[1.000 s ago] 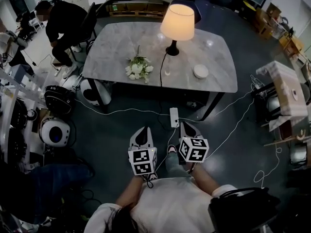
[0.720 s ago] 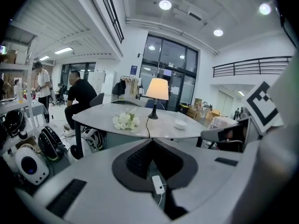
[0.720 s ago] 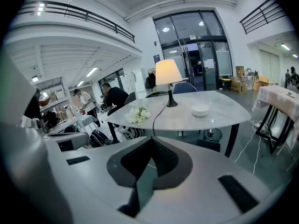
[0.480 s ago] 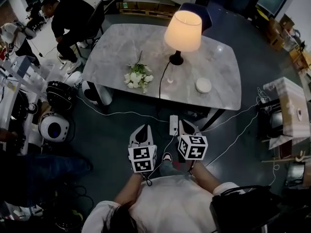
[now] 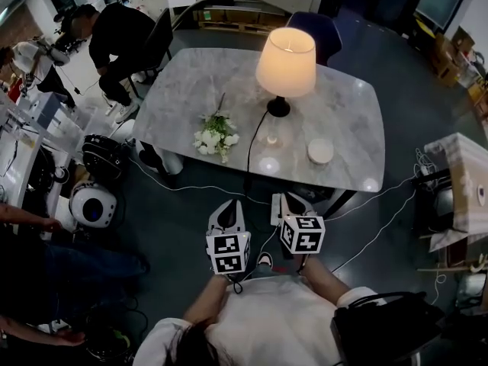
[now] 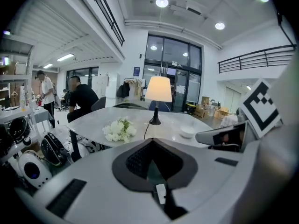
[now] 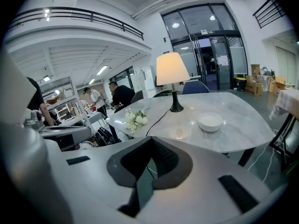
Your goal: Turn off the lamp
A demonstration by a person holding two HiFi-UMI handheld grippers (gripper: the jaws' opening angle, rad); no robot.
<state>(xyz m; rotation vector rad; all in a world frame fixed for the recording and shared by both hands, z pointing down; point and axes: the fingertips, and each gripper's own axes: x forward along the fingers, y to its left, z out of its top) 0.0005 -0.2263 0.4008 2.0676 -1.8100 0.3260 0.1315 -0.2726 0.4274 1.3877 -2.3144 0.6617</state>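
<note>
At the far middle of the table (image 5: 347, 117), the lamp (image 5: 285, 61) is found upright and lit, well apart from both grippers. In the head view the stem is covered by the shade, and only the black base is shown below it. A dark cord (image 5: 249, 139) is run from the base to the near edge of the table, where it is lost from sight. A pale glint (image 5: 268, 137) just beside the cord cannot be resolved as either a switch or a reflection.

A white bowl (image 5: 320, 151) is placed to the right of the cord, near the front edge; whether anything lies in it cannot be told. A bunch of white flowers (image 5: 213, 137) is laid flat on the table to the left of the cord.

On the floor in front of the table, a white power strip (image 5: 275, 207) is partly covered by the right gripper (image 5: 291, 199). The left gripper (image 5: 226, 208) is held beside it. Both are pointed towards the table, short of its near edge. The jaws of each are brought fully together, and nothing is gripped between them.

A dark chair (image 5: 324, 33) behind the lamp is largely hidden by the shade and the table. A seated person (image 5: 114, 36) is shown at the far left corner.
</note>
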